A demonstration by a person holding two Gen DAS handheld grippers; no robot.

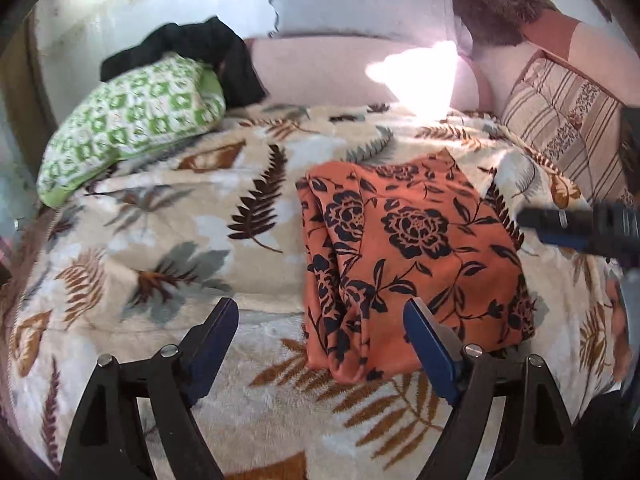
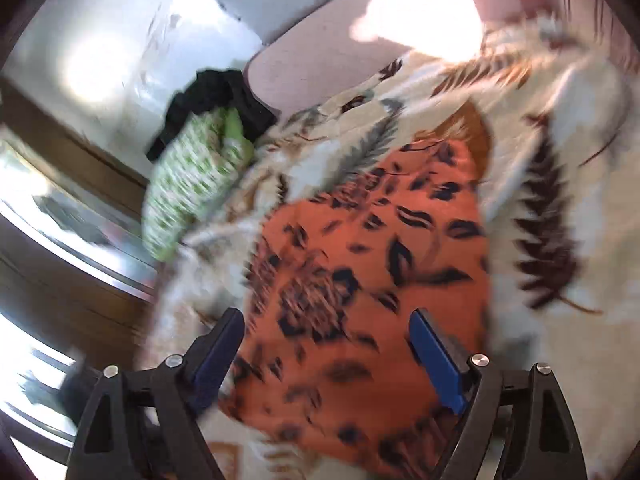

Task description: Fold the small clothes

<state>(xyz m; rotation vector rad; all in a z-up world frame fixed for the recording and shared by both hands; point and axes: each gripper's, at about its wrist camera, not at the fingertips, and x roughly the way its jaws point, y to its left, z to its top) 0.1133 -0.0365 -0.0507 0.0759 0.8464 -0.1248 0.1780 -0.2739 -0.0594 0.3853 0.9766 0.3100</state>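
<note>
Folded orange cloth with dark flower print [image 1: 416, 256] flat on leaf-patterned fleece bed blanket [image 1: 168, 208]; left gripper [image 1: 320, 316] and right gripper [image 2: 326, 326] both wide, holding nothing.

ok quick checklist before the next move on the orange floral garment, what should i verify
1. Left tongs empty and open: ok, nothing between the fingers.
2. Right tongs empty and open: ok, the cloth lies below them, not pinched.
3. Orange floral garment released and lying on the leaf-print blanket: ok.
4. Fold neat: not ok, layers bunch along its left edge in the left wrist view.
5. Next piece ready: cannot tell, a black garment lies over the green patterned pillow, but whether it is small clothing is unclear.
6. Right wrist view sharp enough to aim: not ok, it is blurred.
</note>
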